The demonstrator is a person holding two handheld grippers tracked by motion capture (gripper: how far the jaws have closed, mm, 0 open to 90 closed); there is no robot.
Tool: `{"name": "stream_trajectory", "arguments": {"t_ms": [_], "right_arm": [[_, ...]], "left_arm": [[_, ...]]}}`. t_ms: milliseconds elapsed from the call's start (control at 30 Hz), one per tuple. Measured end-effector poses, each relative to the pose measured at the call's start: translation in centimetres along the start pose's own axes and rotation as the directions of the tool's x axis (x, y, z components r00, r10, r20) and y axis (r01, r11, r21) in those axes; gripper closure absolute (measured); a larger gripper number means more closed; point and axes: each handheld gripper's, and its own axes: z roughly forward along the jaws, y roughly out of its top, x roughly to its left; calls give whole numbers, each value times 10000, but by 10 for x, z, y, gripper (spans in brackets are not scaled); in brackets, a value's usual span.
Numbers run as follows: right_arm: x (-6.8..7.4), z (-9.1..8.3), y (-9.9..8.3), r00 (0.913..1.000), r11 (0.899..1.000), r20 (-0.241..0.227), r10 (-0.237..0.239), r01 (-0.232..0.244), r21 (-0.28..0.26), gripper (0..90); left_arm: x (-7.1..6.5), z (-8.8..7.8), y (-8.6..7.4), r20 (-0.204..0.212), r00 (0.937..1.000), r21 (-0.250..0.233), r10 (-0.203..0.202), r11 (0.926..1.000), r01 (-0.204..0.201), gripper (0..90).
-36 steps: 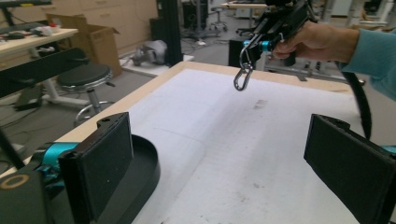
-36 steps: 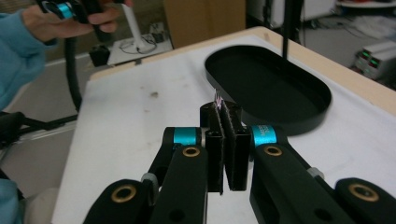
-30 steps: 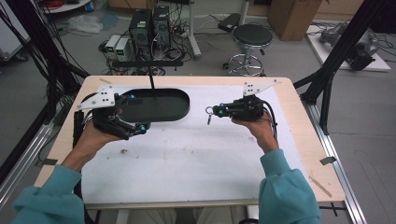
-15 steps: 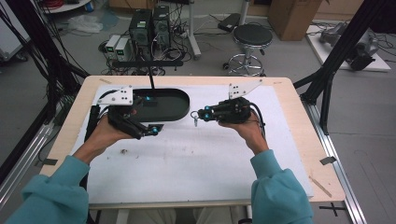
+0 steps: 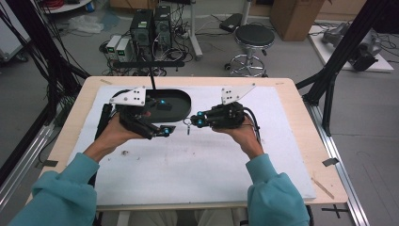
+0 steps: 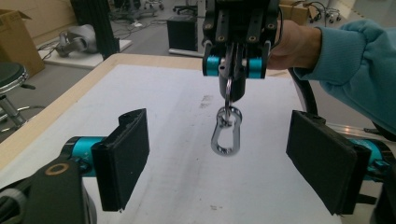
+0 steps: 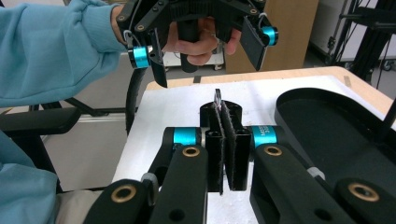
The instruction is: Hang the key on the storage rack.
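Handover step: right claw (image 6: 232,88) clamped on key ring, carabiner (image 6: 226,136) dangling above worktop (image 5: 188,160) centre, at 12 o'clock betw. left claw's (image 6: 219,163) pads. Left jaws wide, just been closing, no contact yet. Next: likely squeeze carabiner body w/o twisting.

High view: fixed overhead, person's side, looks forward and down on whole table (image 5: 301,141). Left gripper view: low, close, faces right gripper (image 6: 232,95) and hanging carabiner (image 6: 226,135). Right gripper view: low, close, faces back at left gripper (image 7: 205,46). All share white mat (image 5: 197,165).
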Motion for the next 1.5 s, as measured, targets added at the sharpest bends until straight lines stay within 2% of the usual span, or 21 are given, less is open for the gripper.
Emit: {"name": "stream_trajectory", "arguments": {"t_ms": [67, 133, 233, 400, 600, 667, 1033, 1500], "right_arm": [[1, 1, -1, 10000, 10000, 3, 18, -18, -66, 890], [0, 2, -1, 10000, 10000, -69, -13, 12, -82, 890], [1, 2, -2, 10000, 9999, -76, 65, -66, -150, 890], [0, 2, -3, 9994, 9996, -327, 94, -102, -245, 890], [0, 4, -3, 9986, 9994, -516, 109, -125, -318, 890], [0, 4, -3, 9984, 9994, -551, 106, -124, -333, 889], [0, 3, -3, 9977, 9994, -683, 34, -57, -338, 889], [-1, 5, -3, 9972, 9994, -731, 128, -152, -316, 889]], "left_arm": [[0, 2, 1, 173, 9998, 83, 88, 9999, -89, 246], [-1, 5, 1, 207, 9997, 130, -105, 9999, 103, 277], [-1, 7, 1, 409, 9992, 222, -37, 9997, 28, 323], [-1, 11, 0, 839, 9964, 314, -77, 9995, 51, 456], [-2, 14, 0, 1170, 9931, 291, -13, 9996, -21, 554], [-2, 15, 0, 1139, 9935, 252, 72, 9996, -101, 597], [0, 21, 0, 1400, 9900, 303, -187, 9994, 146, 738], [1, 19, 2, 1316, 9908, 213, -311, 9994, 285, 817]]}}
